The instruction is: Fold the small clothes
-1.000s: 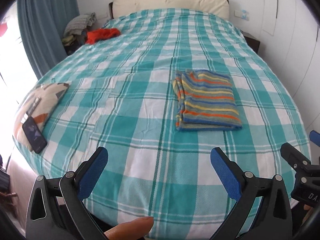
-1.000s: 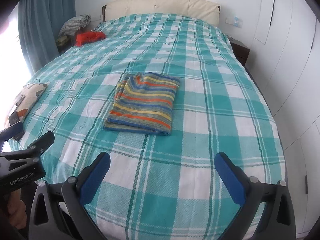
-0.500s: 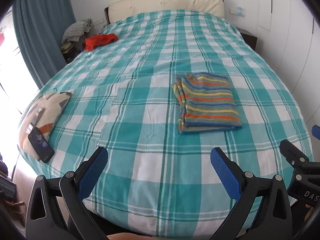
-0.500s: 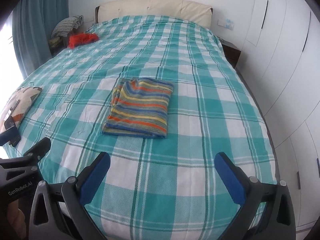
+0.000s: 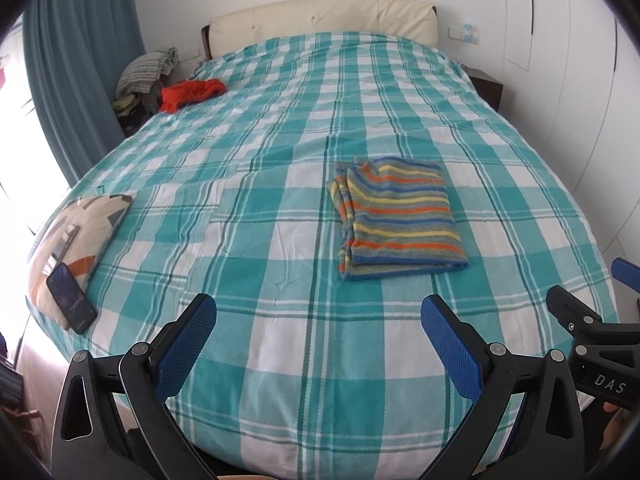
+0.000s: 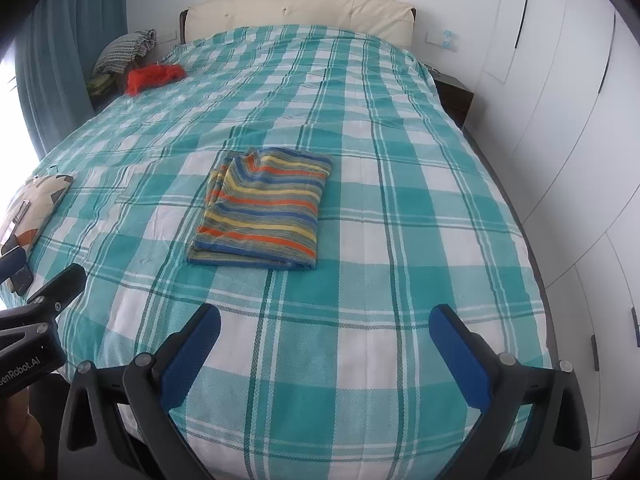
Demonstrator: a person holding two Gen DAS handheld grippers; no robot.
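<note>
Both grippers you are holding, left gripper (image 5: 318, 316) and right gripper (image 6: 324, 326), are gaping wide, empty; the folded striped garment (image 6: 264, 208) is lying ahead, long axis pointing away, nearer your right.

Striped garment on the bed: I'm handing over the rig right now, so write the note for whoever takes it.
Left gripper: open, empty, hovering over the near edge of the bed.
Right gripper: open, empty, alongside it.
Striped garment: folded into a neat rectangle, lying mid-bed, neither gripper touching it.
Red garment: crumpled at the far left corner by the headboard, not folded.
Done: striped piece looks finished.
Left: probably fetch and fold the red one.
</note>
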